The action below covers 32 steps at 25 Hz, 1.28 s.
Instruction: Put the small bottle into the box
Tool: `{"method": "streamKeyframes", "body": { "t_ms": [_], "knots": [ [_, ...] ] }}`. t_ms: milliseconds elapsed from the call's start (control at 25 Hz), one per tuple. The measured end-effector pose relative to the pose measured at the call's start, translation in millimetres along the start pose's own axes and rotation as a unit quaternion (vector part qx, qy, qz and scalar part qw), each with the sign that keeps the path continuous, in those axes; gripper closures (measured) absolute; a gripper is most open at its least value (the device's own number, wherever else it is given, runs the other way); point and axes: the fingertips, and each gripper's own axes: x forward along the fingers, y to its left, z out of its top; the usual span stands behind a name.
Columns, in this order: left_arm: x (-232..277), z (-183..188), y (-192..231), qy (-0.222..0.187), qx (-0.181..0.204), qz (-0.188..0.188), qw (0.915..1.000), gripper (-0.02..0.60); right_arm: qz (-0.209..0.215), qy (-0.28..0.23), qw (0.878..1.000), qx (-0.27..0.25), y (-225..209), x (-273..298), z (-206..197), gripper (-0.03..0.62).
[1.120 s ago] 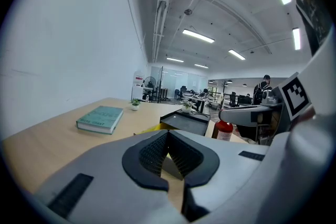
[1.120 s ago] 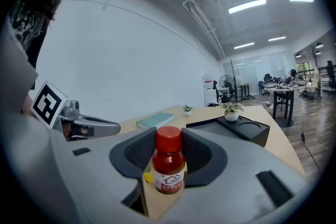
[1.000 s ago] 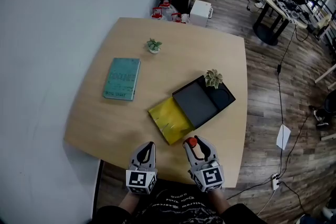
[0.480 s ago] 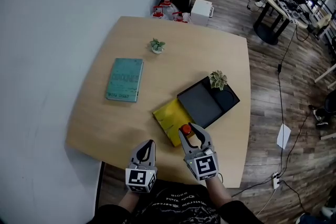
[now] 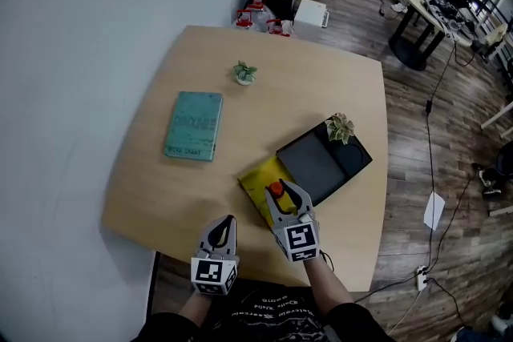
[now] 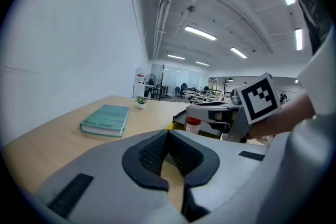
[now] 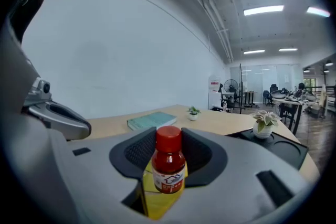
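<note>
We grip the small bottle (image 7: pixel 169 165) upright in the right gripper (image 5: pixel 282 198), its fingers closed on the body, over the near right part of the yellow box (image 5: pixel 252 182). The left gripper (image 5: pixel 225 222) hangs empty, fingers together, at the near table (image 5: pixel 160 188) edge. If we release it off-centre, the bottle may clip the rim and tip out.

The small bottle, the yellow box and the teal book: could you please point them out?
small bottle (image 7: pixel 169 164): right gripper view, its body.
yellow box (image 5: pixel 256 187): head view, bare yellow surface.
teal book (image 5: pixel 194 126): head view, cover centre.
</note>
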Motion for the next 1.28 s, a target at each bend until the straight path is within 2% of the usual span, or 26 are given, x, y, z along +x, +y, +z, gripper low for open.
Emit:
{"method": "streamKeyframes", "body": {
  "t_ms": [200,680,1120,1200,1280],
  "knots": [
    [5,-2,6,0.009,-0.003,-0.001,1.0000,0.578,0.012,0.031,0.999,0.008,2,23,-20,0.439],
    [25,-7,18,0.024,-0.009,-0.002,0.9997,0.578,0.031,0.042,0.999,-0.005,-8,61,-42,0.439],
    [26,-7,13,0.023,-0.007,-0.004,0.9997,0.578,0.030,0.051,0.998,-0.023,-7,55,-50,0.433],
    [22,-8,14,0.024,-0.006,-0.002,0.9997,0.578,0.036,0.056,0.998,-0.020,-3,55,-51,0.418],
    [20,-8,14,0.024,-0.007,0.001,0.9997,0.578,0.040,0.057,0.998,-0.012,-2,53,-50,0.370]
  ]
}}
